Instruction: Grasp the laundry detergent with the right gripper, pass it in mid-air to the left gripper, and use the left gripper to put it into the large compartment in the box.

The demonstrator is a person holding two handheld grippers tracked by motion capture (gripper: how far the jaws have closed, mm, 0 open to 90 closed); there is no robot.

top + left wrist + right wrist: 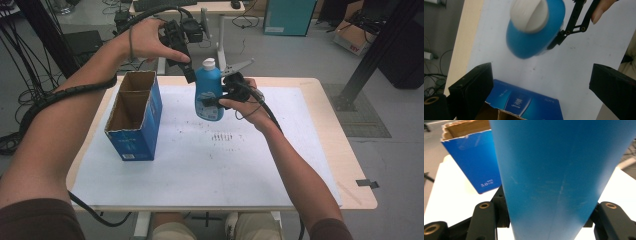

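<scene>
A blue bottle with a white cap is held upright just above the white sheet, my right gripper shut on its body from the right. In the right gripper view the bottle stands between the two jaws. My left gripper hovers above and left of the cap, pointing down, its jaws wide apart with nothing between them. From the left gripper view I look down on the cap and the bottle's shoulder, both beyond my left gripper.
An open blue cardboard box with a divider stands at the table's left. A white sheet covers the wooden table. Desks, cables and a black frame stand on the floor beyond.
</scene>
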